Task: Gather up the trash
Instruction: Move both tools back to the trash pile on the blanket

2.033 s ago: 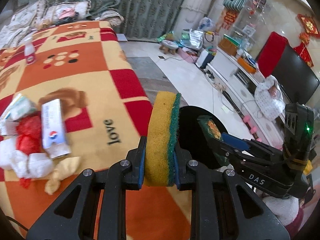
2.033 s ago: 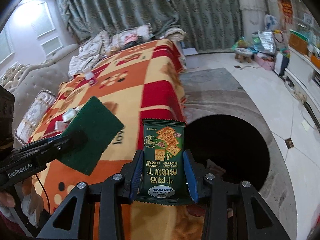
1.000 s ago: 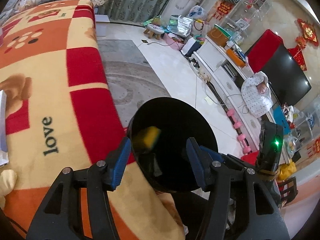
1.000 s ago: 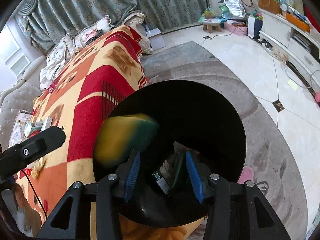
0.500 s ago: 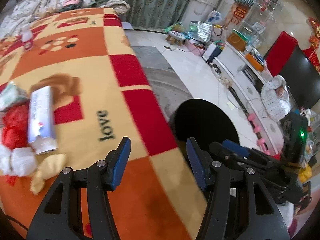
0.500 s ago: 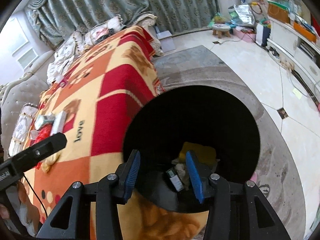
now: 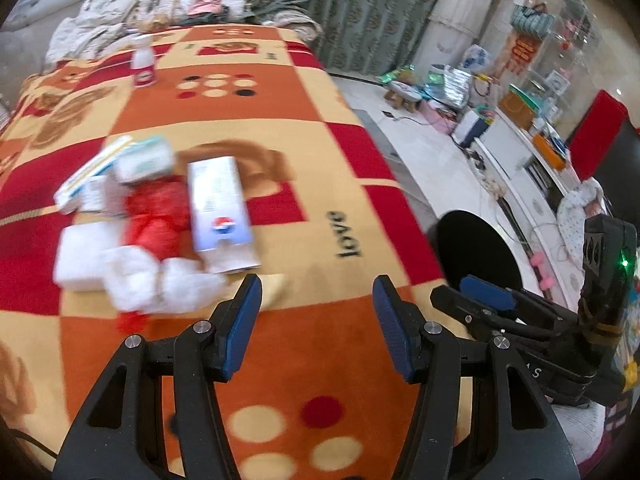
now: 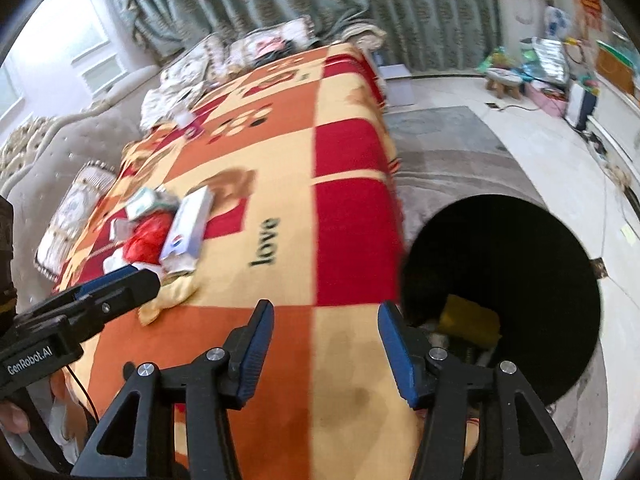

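A pile of trash lies on the patterned blanket (image 7: 320, 184): a white and blue carton (image 7: 219, 216), red crumpled wrappers (image 7: 158, 216), white tissues (image 7: 132, 276) and small packets (image 7: 140, 160). The carton also shows in the right wrist view (image 8: 187, 227). My left gripper (image 7: 318, 324) is open and empty, just right of the pile. My right gripper (image 8: 326, 352) is open and empty over the blanket's edge, left of the black bin (image 8: 520, 264). The yellow sponge (image 8: 470, 320) lies inside the bin. The bin also shows in the left wrist view (image 7: 476, 248).
A small white bottle (image 7: 143, 60) stands at the far end of the blanket. Cushions and clothes (image 7: 176, 4) lie behind it. A grey rug (image 8: 452, 156) and tiled floor lie right of the blanket. A low stool (image 7: 404, 96) and bags stand by the curtains.
Both grippers let go of the sponge and the biscuit packet over the bin. Both have since swung left, back over the blanket toward the pile.
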`<state>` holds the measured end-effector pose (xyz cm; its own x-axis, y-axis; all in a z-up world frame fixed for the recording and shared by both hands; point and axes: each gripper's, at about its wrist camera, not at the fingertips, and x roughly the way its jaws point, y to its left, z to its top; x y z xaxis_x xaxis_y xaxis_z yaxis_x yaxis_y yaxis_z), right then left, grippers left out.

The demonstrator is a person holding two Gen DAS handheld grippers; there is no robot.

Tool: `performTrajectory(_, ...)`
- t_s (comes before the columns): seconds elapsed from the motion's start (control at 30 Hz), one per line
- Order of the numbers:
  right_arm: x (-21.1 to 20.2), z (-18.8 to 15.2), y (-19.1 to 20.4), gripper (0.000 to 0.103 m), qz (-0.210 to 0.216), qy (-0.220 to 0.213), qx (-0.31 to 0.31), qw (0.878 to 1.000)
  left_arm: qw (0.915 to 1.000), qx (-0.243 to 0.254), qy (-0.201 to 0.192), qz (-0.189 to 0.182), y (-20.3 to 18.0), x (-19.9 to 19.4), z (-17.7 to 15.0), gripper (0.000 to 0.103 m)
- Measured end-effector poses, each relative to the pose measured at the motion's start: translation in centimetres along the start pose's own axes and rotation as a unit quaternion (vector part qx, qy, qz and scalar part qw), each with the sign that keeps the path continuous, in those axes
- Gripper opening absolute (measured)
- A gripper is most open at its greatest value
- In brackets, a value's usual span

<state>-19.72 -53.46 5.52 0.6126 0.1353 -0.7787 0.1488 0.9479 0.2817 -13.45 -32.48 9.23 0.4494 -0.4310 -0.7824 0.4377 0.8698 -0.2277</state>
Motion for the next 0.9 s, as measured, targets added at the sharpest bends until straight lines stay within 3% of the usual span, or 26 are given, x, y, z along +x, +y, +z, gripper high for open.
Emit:
performTrajectory(0.37,3.0,0.2,8.1,0.052,0.058,0.024,-0.068,0.996,0.9965,-0.061,-0.007,0.057,9.9,-3.4,-1.7,0.056)
performTrajectory(0.63,5.5,0.6,14.8,0.052,0.115,0.039,-0.130,0.984,0.9892,-0.106,-0.007,0.101,16.6,-4.4,-3.1,0.056)
performTrajectory(0.9,9.1,0.8,19.7,0.052,0.121,0.059,-0.212,0.968,0.9844,-0.140,-0.016,0.105,20.7,-3.4,-0.9,0.056)
